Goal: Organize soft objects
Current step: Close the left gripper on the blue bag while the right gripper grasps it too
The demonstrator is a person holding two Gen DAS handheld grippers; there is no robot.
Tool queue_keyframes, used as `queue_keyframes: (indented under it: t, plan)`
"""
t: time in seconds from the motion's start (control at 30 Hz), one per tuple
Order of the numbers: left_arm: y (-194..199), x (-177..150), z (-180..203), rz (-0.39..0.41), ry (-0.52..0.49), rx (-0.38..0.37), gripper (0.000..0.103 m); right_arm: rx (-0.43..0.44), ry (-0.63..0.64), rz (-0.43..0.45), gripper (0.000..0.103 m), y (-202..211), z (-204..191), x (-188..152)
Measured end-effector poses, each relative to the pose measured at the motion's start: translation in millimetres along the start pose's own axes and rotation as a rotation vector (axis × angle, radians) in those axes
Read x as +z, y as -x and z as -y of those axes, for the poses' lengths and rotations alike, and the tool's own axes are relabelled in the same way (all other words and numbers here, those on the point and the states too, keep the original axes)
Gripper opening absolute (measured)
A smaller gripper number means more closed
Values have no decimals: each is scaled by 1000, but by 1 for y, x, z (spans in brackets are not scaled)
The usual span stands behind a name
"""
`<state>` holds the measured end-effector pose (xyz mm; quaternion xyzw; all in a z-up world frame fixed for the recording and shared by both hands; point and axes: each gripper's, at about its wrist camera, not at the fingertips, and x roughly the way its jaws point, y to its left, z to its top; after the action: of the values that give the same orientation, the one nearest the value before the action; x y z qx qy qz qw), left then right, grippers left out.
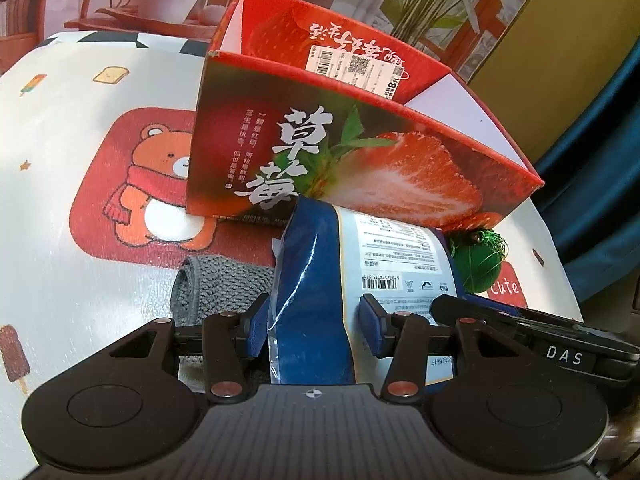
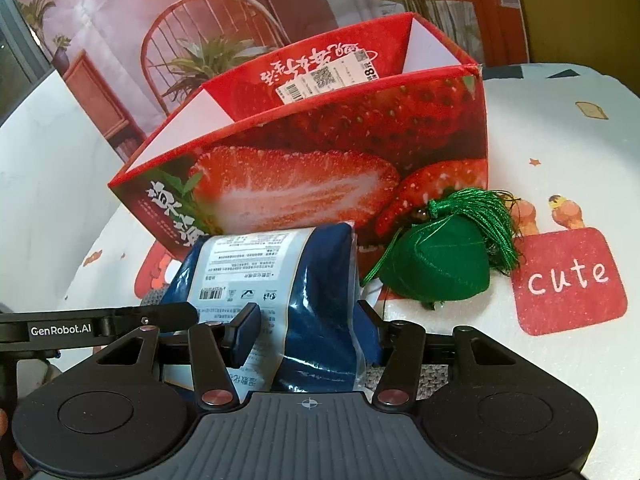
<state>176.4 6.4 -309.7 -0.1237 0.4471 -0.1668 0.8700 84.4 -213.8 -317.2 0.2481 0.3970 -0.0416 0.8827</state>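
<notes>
Blue snack bag [image 1: 316, 280] lying on table [image 1: 80, 200], near side of strawberry box [image 1: 360, 148], pinched between both claws: left gripper [image 1: 316, 320] half-closed on one end, right gripper [image 2: 308, 332] likewise on the other. Green pouch [image 2: 440, 264] just right; grey cloth [image 1: 224, 284] underneath.

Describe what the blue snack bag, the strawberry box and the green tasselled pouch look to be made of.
Blue snack bag: glossy plastic film, likely; it creases and glints. Strawberry box: printed cardboard with a slight sheen, its walls thin and white inside. Green tasselled pouch: satin-like fabric with thread tassels, apparently.
</notes>
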Motion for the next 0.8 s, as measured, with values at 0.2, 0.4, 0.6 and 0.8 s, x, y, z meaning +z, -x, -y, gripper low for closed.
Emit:
queue_keyframes:
  t: [0.2,0.4,0.6,0.8]
  plan:
    - [-3,-4,1,9,-9,4,51,-1,12,-6,48,-1,0,-2]
    - [-2,-6,2,18,-33,9,51,-4,28,-10,48,-2,0,-3]
    - [-2,-8,1,18,-28,6,51,-9,24,-19,49,-1,0,-3]
    - [0,-7,-1,9,-30,6,50,-7,25,-23,50,1,2,-3]
